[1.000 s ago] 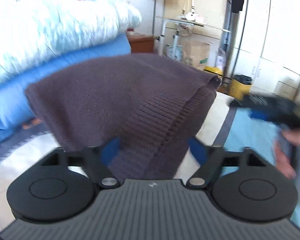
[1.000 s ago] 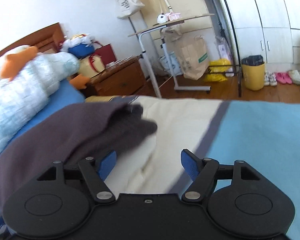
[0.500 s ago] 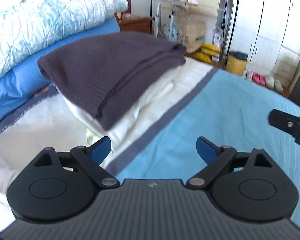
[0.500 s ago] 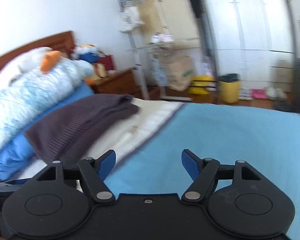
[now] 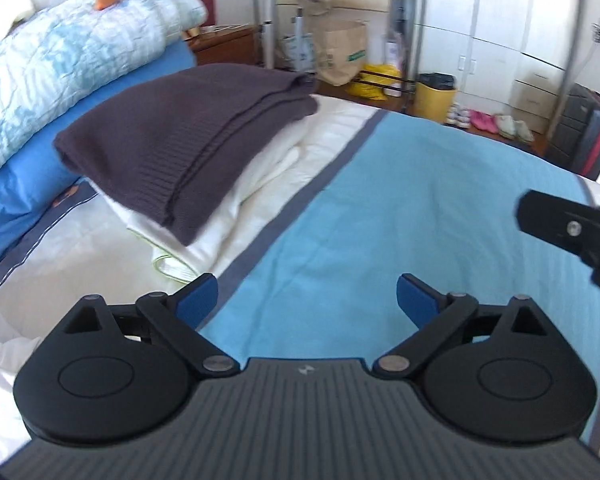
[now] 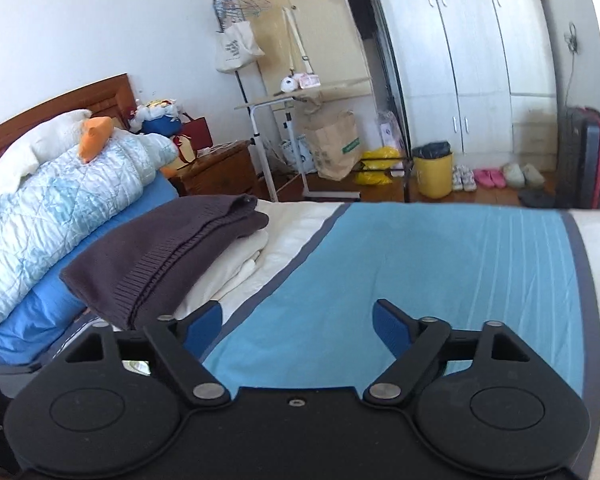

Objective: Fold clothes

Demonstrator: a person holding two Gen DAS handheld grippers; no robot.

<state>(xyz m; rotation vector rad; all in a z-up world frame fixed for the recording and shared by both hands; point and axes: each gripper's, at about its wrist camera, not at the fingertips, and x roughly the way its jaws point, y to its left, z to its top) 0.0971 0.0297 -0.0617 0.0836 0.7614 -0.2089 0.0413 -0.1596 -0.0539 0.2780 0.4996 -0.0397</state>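
Observation:
A folded dark grey knit sweater [image 5: 180, 140] lies on top of a folded white garment [image 5: 260, 184] on the bed's left side; both show in the right wrist view, sweater [image 6: 168, 256] over white garment [image 6: 232, 268]. My left gripper [image 5: 307, 300] is open and empty, held above the light blue bedsheet [image 5: 420, 208], well back from the pile. My right gripper [image 6: 298, 322] is open and empty, also above the blue sheet [image 6: 440, 264]. Part of the right gripper's body [image 5: 568, 228] shows at the right edge of the left wrist view.
A quilt [image 5: 60, 60] and blue pillow [image 5: 24, 168] are stacked behind the pile. Beyond the bed edge are a nightstand [image 6: 216, 168], a white rolling table [image 6: 296, 140], a paper bag [image 6: 332, 148], a yellow bin [image 6: 434, 170], a wardrobe [image 6: 480, 60] and a suitcase [image 6: 592, 164].
Both grippers let go of the grey sweater and pulled back from it; it now rests on the white garment. Both views have drawn back and risen over the blue sheet.

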